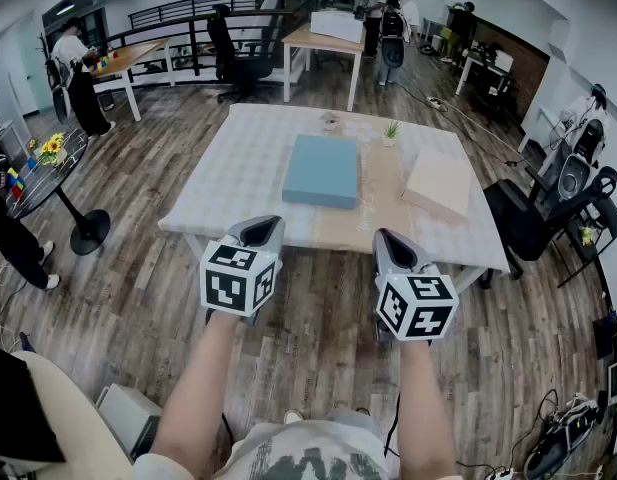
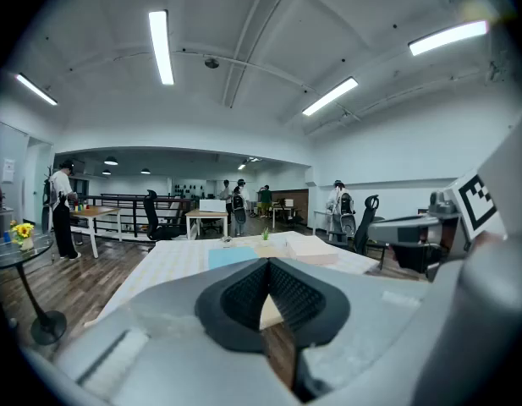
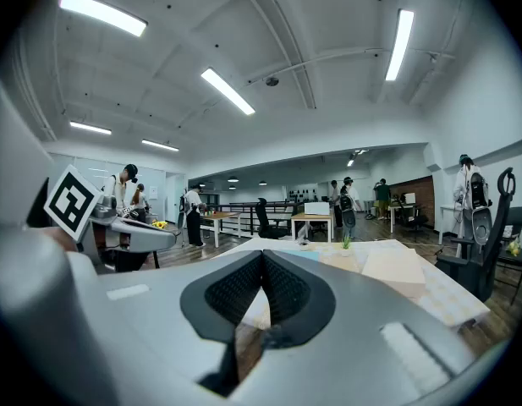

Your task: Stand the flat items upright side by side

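Blue board (image 1: 321, 171) and beige board (image 1: 439, 182), both lying flat on the table (image 1: 238, 158).
We find the blue board at the table's middle and the beige board near its right edge, the 2 well apart, with a small plant (image 1: 391, 130) beyond the gap between them. The left gripper (image 1: 260, 230) and right gripper (image 1: 393, 243) hover by the near edge, each with jaws pressed together on nothing.

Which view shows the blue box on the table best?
The head view: it looks down on the blue box, showing its whole top, lying flat on the table. The left gripper view shows only a low blue strip, seen nearly edge-on; the right gripper view shows barely a sliver.
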Available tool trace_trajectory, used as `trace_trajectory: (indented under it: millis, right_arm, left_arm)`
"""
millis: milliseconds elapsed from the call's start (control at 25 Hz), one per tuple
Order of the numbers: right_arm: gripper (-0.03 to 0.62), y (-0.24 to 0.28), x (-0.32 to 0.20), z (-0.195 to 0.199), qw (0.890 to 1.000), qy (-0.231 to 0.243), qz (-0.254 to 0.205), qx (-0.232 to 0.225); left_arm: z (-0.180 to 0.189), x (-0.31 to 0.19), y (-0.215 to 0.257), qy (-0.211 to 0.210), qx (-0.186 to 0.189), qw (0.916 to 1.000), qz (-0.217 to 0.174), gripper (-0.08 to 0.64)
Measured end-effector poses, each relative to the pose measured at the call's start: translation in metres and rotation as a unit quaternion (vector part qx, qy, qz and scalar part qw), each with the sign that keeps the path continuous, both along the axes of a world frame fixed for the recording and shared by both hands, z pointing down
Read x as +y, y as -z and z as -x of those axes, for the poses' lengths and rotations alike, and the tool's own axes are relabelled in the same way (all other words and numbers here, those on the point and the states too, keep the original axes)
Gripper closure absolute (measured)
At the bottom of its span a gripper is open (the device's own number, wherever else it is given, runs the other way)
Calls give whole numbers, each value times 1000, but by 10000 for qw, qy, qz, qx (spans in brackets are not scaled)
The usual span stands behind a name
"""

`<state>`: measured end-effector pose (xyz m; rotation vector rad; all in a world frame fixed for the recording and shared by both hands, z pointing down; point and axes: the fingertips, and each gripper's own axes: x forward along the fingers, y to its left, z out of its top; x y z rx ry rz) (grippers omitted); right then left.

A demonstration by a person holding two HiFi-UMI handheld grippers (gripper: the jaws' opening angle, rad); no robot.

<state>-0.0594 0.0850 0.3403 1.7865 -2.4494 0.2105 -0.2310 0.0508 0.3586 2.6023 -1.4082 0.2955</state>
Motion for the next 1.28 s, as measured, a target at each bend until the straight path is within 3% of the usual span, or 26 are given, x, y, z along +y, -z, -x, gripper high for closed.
trace_trajectory:
  millis: [280, 360, 680, 1040, 1280]
  right_arm:
    - [567, -10, -12, 11, 9999, 0, 110, -55]
    - [555, -10, -17, 13, 9999, 27, 114, -62]
    - [477, -15, -49, 13, 9996, 161, 209, -65]
    - [362, -25, -114, -6, 9986, 389, 320, -161]
    - [331, -41, -184, -23, 9970, 568, 486, -223]
  left_arm:
    - [7, -14, -6, -41, 30, 10000, 49, 552]
    - [9, -19, -7, -59, 102, 9999, 92, 506]
    - [7, -50, -16, -61, 217, 9994, 252, 450]
    - [-11, -117, -23, 65, 225, 9992, 318, 370]
    - [-27, -187, -33, 169, 243, 9986, 440, 321]
